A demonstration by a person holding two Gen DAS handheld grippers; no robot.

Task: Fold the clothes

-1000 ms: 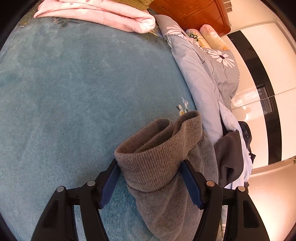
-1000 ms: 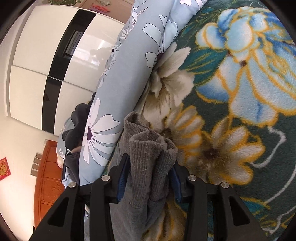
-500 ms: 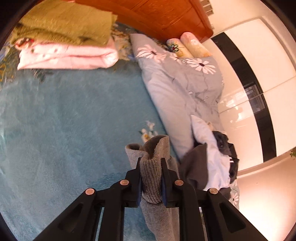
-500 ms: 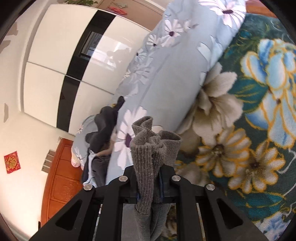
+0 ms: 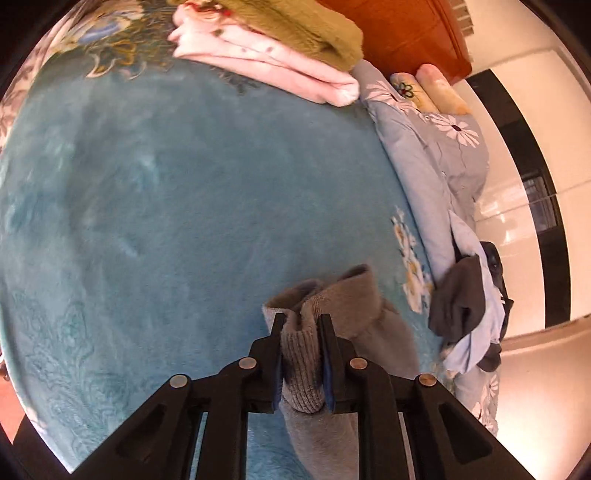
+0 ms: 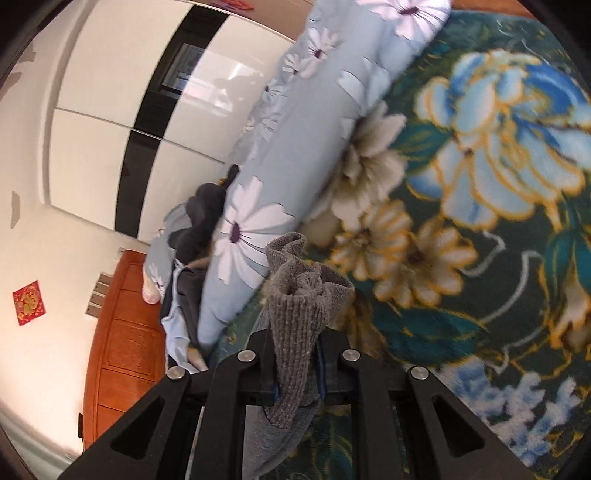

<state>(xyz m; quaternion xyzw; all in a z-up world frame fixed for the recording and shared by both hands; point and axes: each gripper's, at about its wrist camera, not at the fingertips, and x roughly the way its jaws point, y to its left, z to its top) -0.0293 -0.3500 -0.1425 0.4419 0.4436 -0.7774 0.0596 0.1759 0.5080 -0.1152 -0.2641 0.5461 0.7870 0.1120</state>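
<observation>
Ribbed cuff material of the grey garment [image 5: 306, 354] is clamped between the fingers of the left gripper [image 5: 302, 325]; a second cuff of the same grey garment [image 6: 299, 317] is clamped in the right gripper [image 6: 295, 339]. A second ago both sets of jaws stood apart around the cuffs; they have since been closed onto the fabric, and both cuffs are now seen raised off the teal blanket [image 5: 166, 203], with the rest of the garment hanging below the grippers. The pickup step is judged complete, so the garment can next be spread out for folding.

Beyond the garment, to its right in the left wrist view, a heap of dark and pale blue clothes [image 5: 469, 314] is seen against the grey floral quilt [image 5: 424, 155]. Farther from the garment, a folded pink and olive stack [image 5: 280, 48] is seen at the blanket's far edge, before the wooden headboard [image 5: 402, 33].
</observation>
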